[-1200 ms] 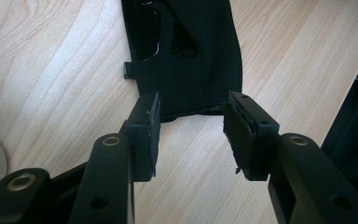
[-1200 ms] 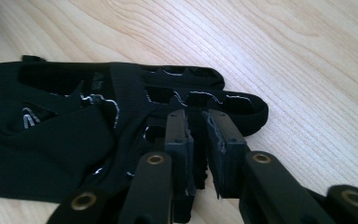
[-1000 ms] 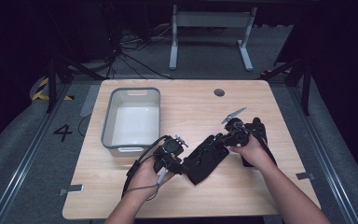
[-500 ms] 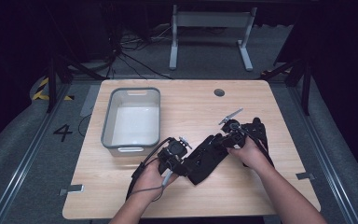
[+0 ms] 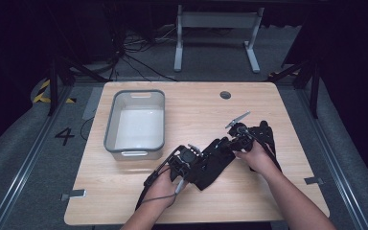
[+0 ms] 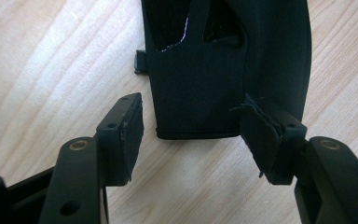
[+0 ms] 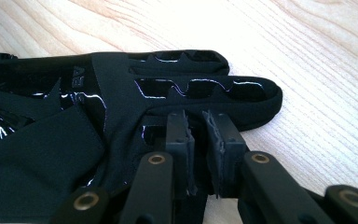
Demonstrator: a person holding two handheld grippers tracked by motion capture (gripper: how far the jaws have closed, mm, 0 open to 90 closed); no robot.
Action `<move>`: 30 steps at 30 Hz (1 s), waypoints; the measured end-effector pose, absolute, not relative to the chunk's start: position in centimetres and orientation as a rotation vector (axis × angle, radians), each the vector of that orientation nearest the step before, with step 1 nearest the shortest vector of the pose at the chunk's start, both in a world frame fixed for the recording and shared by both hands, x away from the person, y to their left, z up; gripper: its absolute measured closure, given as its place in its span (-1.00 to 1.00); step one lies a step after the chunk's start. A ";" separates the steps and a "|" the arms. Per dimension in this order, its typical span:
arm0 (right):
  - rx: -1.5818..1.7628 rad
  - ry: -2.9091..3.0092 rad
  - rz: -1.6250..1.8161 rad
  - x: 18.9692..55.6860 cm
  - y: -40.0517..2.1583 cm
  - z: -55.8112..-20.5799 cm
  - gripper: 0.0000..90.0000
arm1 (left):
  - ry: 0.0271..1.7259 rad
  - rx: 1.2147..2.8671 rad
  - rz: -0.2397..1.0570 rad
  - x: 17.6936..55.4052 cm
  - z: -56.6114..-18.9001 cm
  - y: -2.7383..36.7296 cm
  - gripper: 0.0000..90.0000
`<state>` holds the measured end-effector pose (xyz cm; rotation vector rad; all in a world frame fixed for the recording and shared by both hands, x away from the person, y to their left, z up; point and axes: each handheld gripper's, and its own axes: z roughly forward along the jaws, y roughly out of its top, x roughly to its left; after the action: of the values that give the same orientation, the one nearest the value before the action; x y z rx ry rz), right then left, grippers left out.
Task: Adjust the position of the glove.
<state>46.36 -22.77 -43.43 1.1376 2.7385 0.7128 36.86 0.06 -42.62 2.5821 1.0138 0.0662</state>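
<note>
Left gripper (image 6: 191,135): jaws stand wide apart and have just been opening, straddling the cuff hem of the black glove (image 6: 223,70), whose edge lies between the pads without being pressed; one pad overlaps the cuff's corner, and contact there cannot be settled. Compared with a second ago, this gripper sits lower and closer to the cuff in the high view. Right gripper (image 7: 198,144): jaws narrow, having just been closing at the glove's finger end; a small gap shows between the worn pads, and whether fabric is pinched in it is hard to make out. Together these changes suggest, as a judgement, that the right side is taking a hold while the left prepares a fresh grip on the cuff, perhaps to lift or straighten the glove.

The glove (image 5: 211,160) lies flat on the wooden table (image 5: 268,191), between the two grippers, near the front edge. A grey bin (image 5: 135,123) stands just to the left and behind, apart from the glove. In the high view, dark gloves and dark grippers merge, so outlines blur.
</note>
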 end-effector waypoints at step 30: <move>1.092 2.719 0.709 46.0 -22.8 -43.2 0.88 | 0.924 2.568 -0.008 36.6 -42.2 -0.3 0.78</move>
<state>45.99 -22.81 -43.21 1.0924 2.7185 0.7093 36.56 -0.32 -42.24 2.5683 0.9242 -0.0084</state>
